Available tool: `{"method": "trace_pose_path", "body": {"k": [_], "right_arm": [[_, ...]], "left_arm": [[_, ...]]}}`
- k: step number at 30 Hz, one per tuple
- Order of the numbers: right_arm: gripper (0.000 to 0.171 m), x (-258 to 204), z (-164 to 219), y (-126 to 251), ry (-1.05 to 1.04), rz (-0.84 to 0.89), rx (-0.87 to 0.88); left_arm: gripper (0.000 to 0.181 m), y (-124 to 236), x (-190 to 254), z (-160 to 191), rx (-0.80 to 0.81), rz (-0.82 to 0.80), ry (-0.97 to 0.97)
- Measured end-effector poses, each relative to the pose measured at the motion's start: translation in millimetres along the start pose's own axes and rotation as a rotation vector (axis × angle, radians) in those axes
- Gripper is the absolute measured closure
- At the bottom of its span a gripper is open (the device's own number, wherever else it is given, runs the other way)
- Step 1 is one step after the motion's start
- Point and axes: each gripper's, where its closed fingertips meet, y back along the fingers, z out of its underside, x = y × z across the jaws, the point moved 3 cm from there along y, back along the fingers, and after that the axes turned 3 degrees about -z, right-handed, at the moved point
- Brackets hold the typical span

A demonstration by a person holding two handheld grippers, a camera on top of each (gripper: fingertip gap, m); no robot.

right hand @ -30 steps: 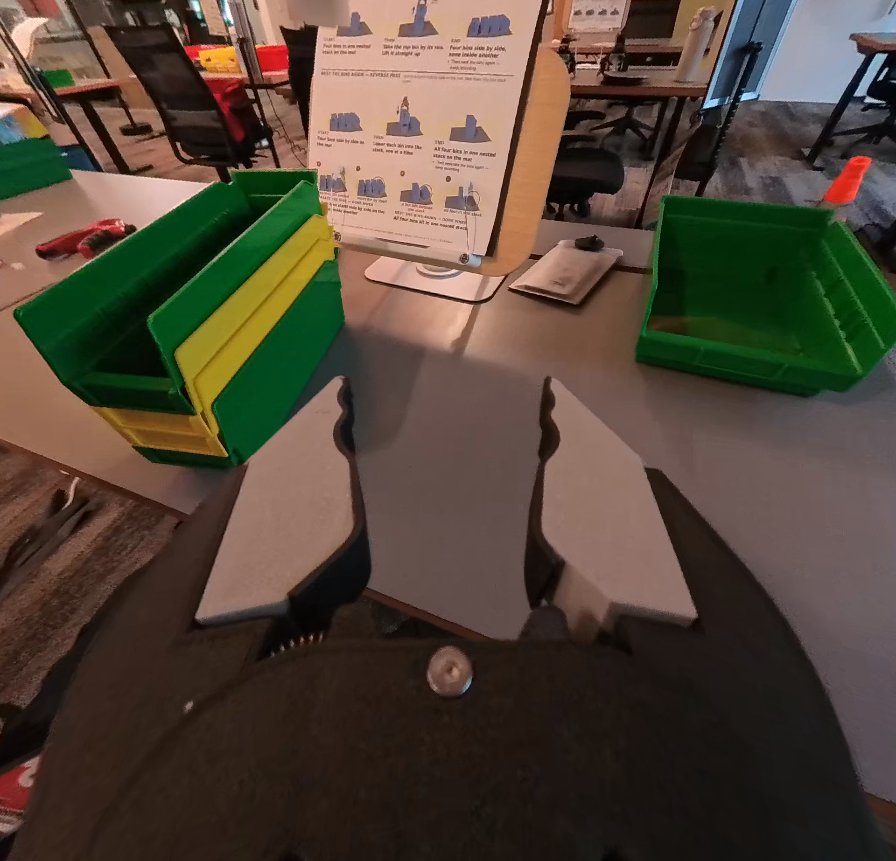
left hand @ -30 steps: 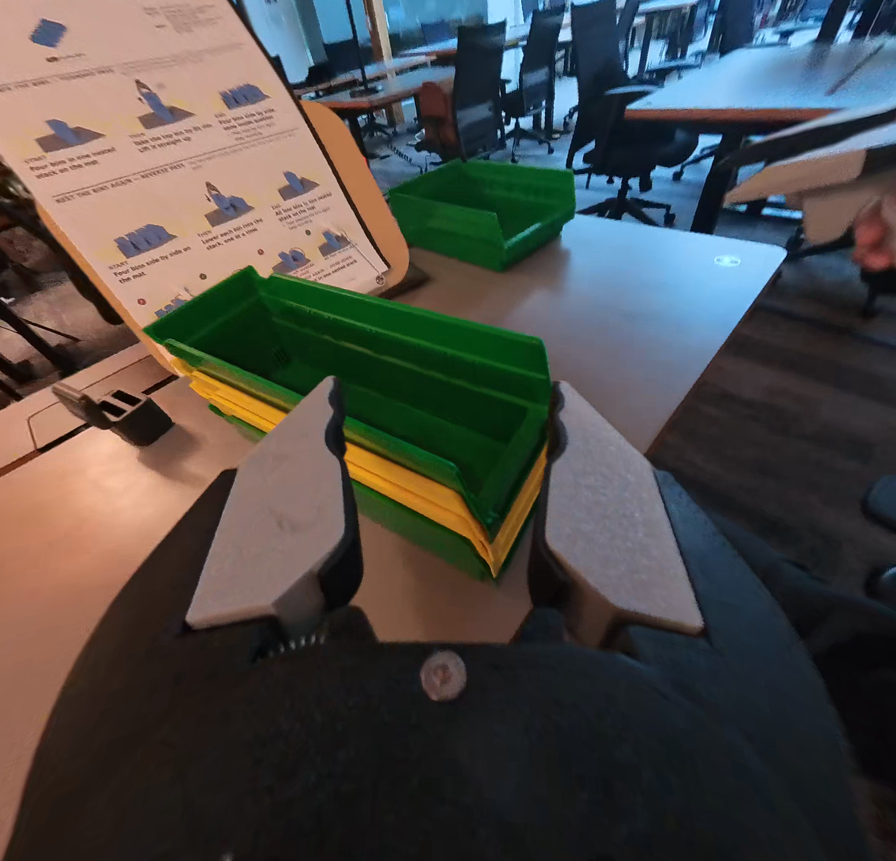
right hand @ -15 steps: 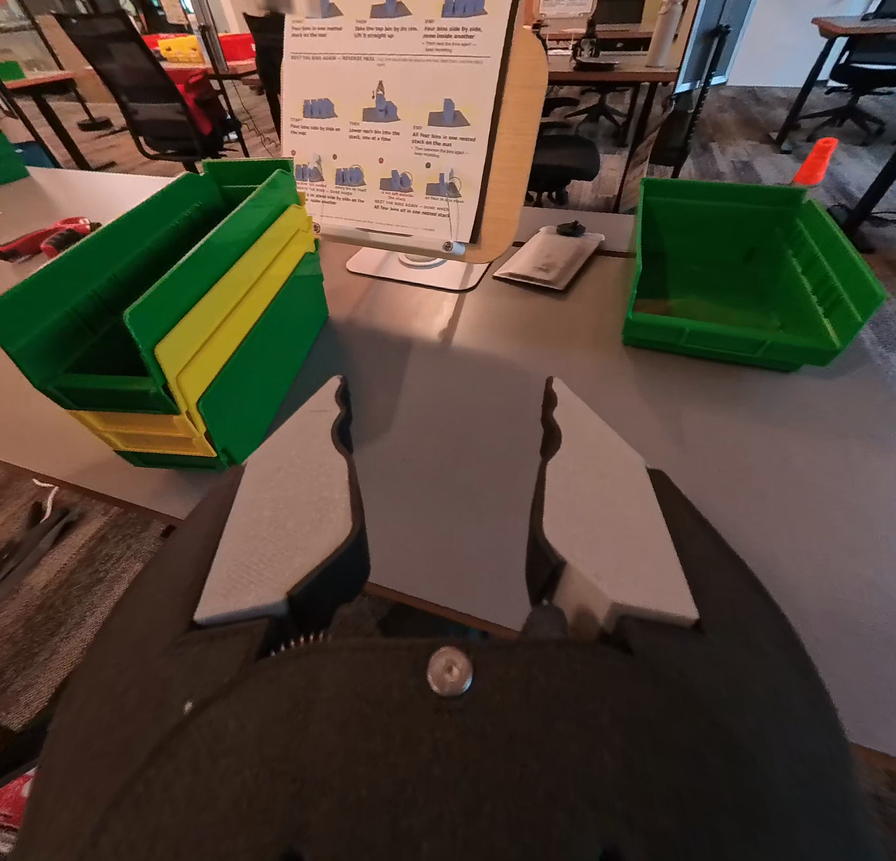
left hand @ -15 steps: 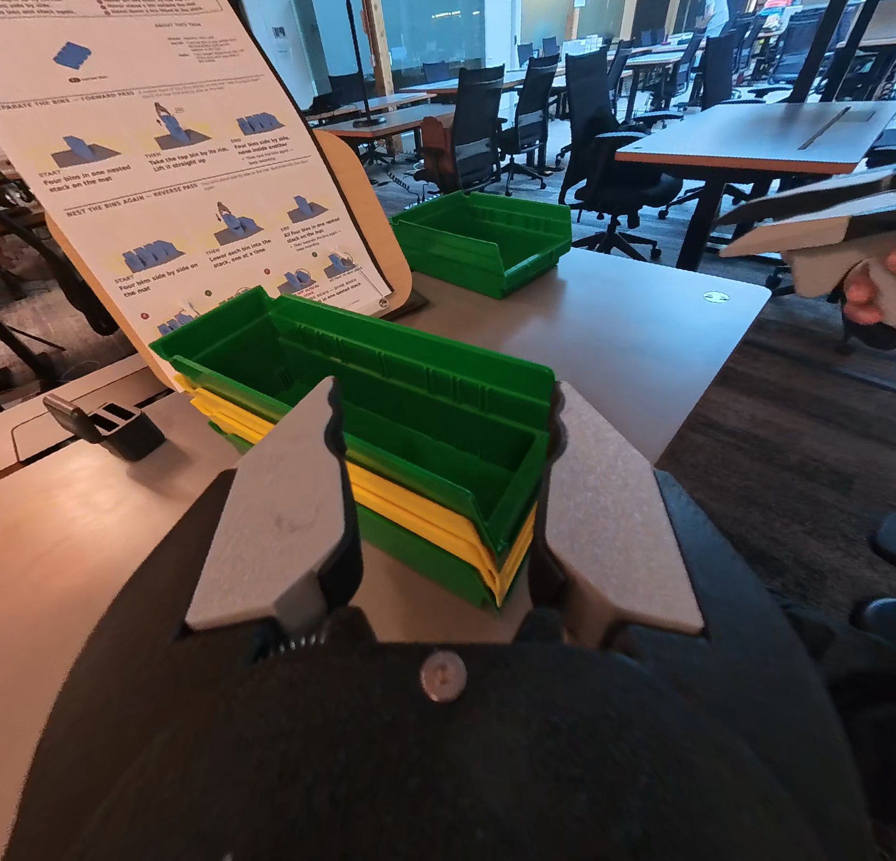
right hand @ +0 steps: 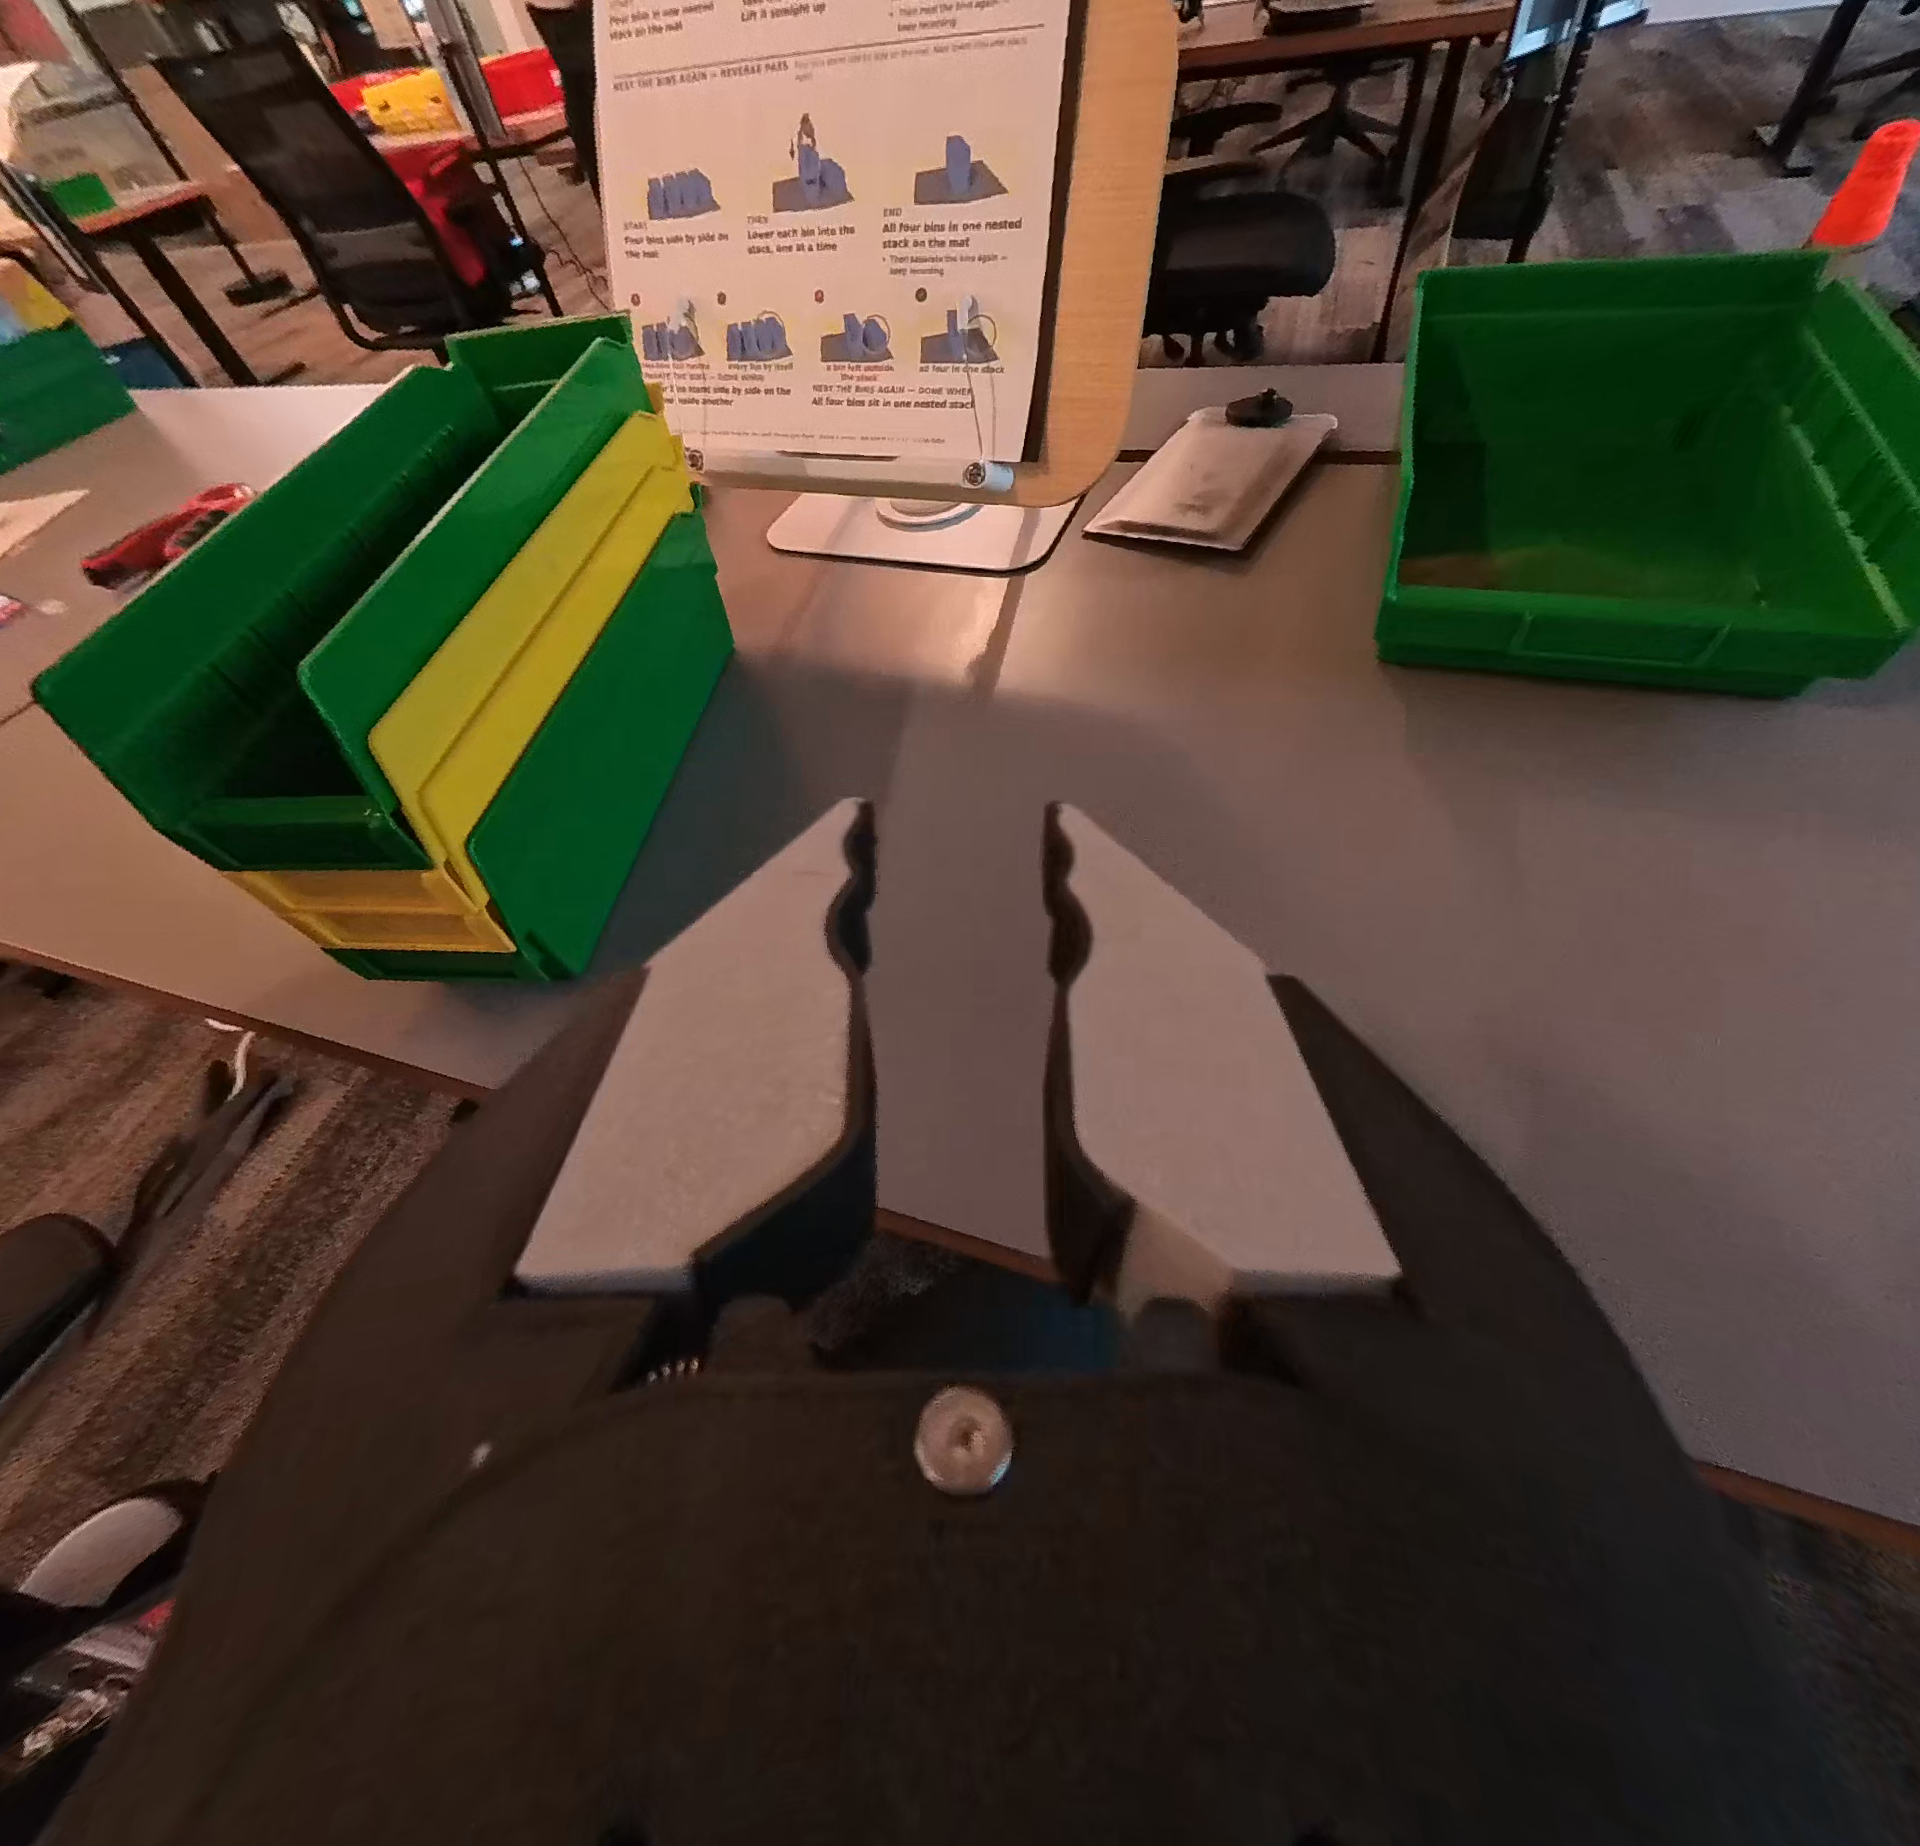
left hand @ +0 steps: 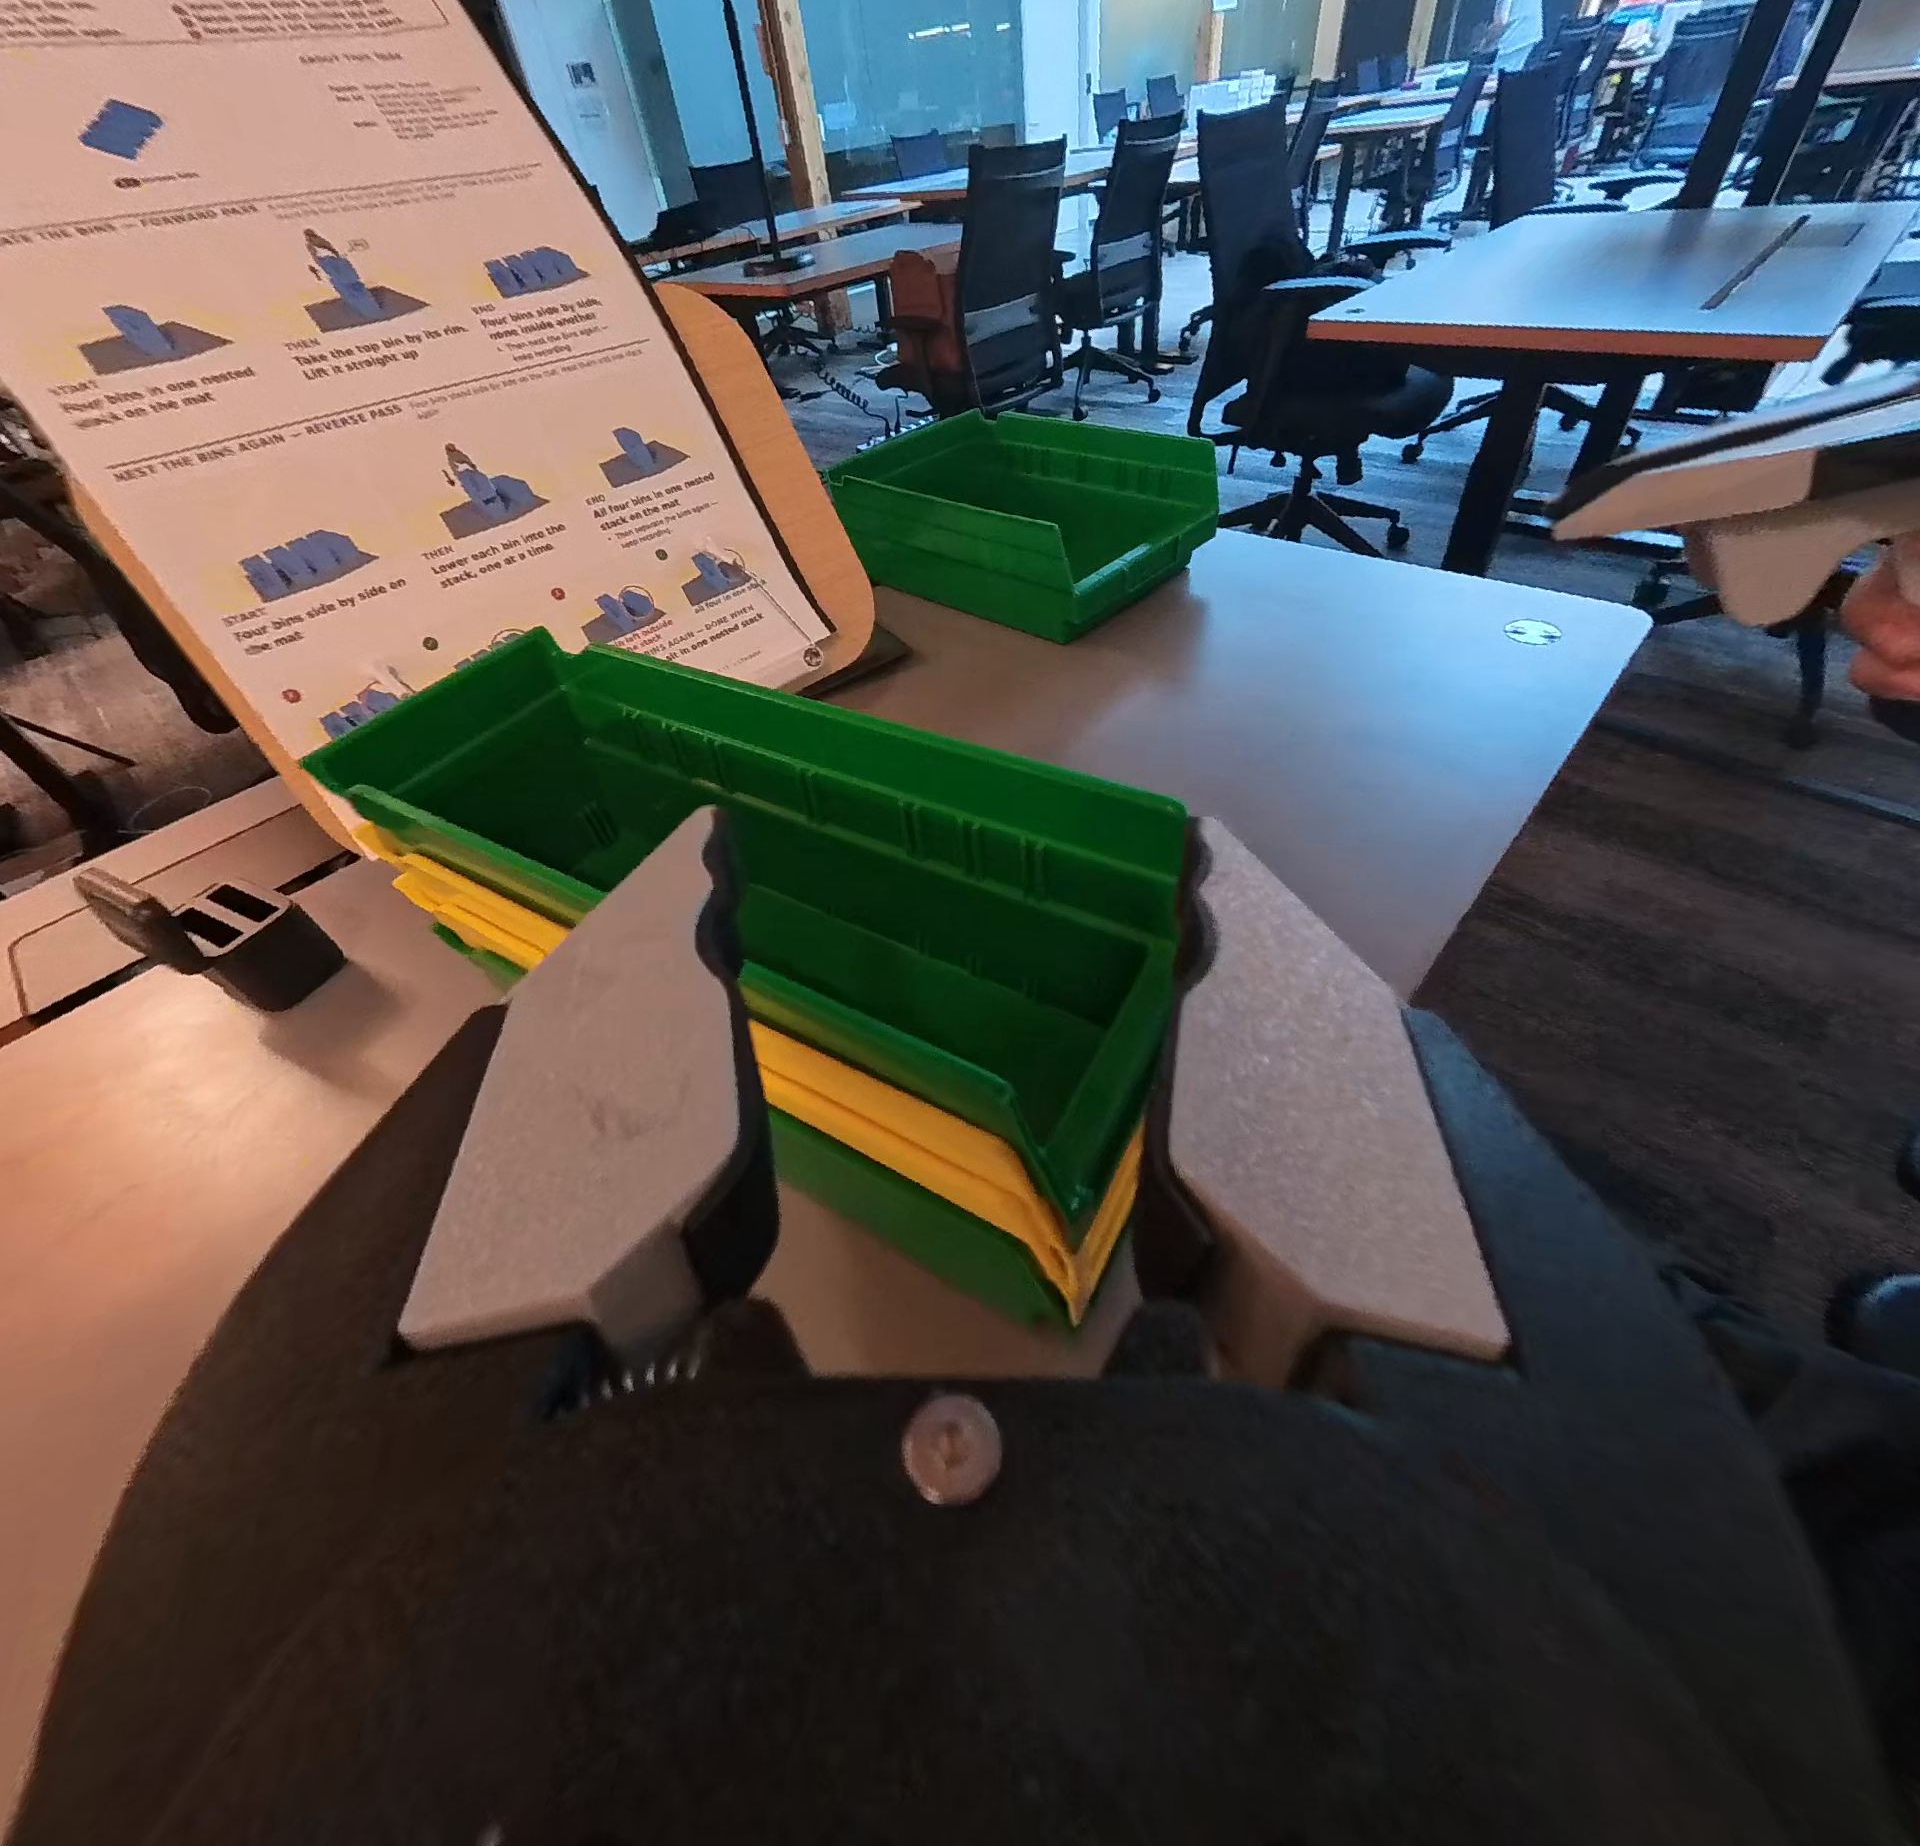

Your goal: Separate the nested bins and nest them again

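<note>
the worktop (right hand: 1351,913) carries the nested stack (right hand: 436,674) at its near left edge and one lone green bin (right hand: 1662,508) at the far right. the instruction board (right hand: 831,186) bears printed text. left gripper (left hand: 951,965) gapes, empty, around the stack's end; it should clamp only the top rim and lift straight. right gripper (right hand: 956,892) hangs parted, empty.

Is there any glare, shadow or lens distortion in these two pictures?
Left wrist view: wide-angle bending curves the instruction board; warm light tints the table orange. Right wrist view: a pale glare patch on the table, a dark shadow beside the nested bins.
</note>
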Motion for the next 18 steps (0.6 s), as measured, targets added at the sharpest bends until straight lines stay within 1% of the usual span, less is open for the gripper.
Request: {"method": "trace_pose_path", "body": {"k": [1,4,6,11,15,18], "right_arm": [[0.15,-2,0,0,-0.004,-0.014,0.0],[0.147,-4,1,-4,-0.015,-0.028,0.005],[0.14,-4,2,-9,-0.012,-0.022,0.003],[0.117,-16,5,-24,0.03,-0.051,-0.015],[0.109,-25,11,-33,0.11,-0.027,-0.048],[0.108,-26,14,-33,0.146,-0.013,-0.062]], "left_arm": [[0.098,2,-3,-1,0.006,-0.012,0.003],[0.099,7,-8,-3,0.02,-0.014,0.026],[0.098,10,-12,-4,0.027,-0.025,0.029],[0.098,18,-20,-3,0.029,-0.047,0.033],[0.1,21,-24,-6,0.041,-0.057,0.049],[0.1,19,-25,-8,0.046,-0.058,0.053]]}}
